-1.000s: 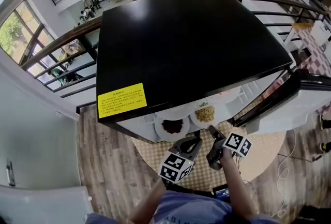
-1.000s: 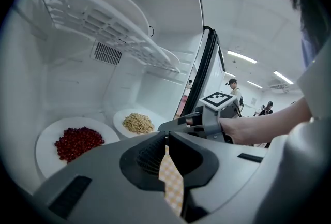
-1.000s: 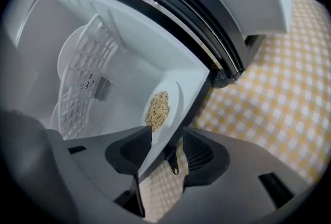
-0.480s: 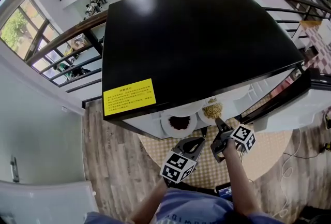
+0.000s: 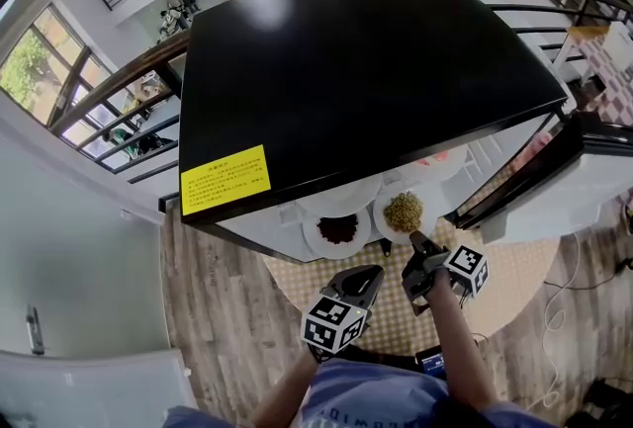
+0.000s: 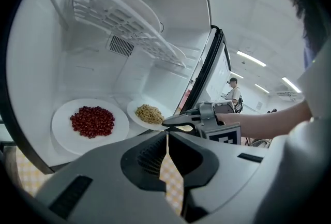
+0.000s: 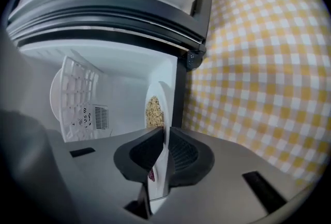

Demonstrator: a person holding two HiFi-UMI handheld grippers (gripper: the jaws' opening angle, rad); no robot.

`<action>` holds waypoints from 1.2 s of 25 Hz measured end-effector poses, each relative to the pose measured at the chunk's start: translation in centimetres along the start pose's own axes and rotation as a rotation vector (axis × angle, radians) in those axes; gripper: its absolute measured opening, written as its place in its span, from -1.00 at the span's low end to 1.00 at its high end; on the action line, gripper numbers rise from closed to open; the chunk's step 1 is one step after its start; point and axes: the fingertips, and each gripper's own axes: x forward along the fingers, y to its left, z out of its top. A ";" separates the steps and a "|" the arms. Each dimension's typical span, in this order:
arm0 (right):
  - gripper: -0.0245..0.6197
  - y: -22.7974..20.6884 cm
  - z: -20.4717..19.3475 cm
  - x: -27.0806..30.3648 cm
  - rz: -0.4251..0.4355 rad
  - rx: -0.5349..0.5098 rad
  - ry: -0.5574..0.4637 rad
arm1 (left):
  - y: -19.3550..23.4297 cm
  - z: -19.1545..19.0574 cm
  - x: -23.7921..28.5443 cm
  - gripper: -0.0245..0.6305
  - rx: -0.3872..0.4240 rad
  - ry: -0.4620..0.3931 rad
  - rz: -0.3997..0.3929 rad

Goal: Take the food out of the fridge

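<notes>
The fridge [image 5: 366, 70] stands open, with two white plates side by side on its inner floor. The right tongs [image 5: 413, 240] have just been closing and now pinch the near rim of the plate of pale yellow grains [image 5: 403, 212], which sits inside the fridge. To its left lies the plate of red beans [image 5: 337, 229], untouched. The left tongs [image 5: 370, 274] hang just in front of that plate, above the checked mat [image 5: 495, 268], narrowed almost together with nothing between them.
</notes>
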 end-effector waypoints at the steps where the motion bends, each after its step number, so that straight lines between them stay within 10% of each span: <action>1: -0.80 -0.2 -0.1 -0.3 0.009 0.007 0.007 | -0.1 -0.1 -0.1 -0.87 0.003 0.003 0.002; 30: -0.85 -0.3 -2.3 -15.7 0.187 -0.102 0.158 | -9.4 0.2 -3.9 -0.87 0.062 -0.068 0.049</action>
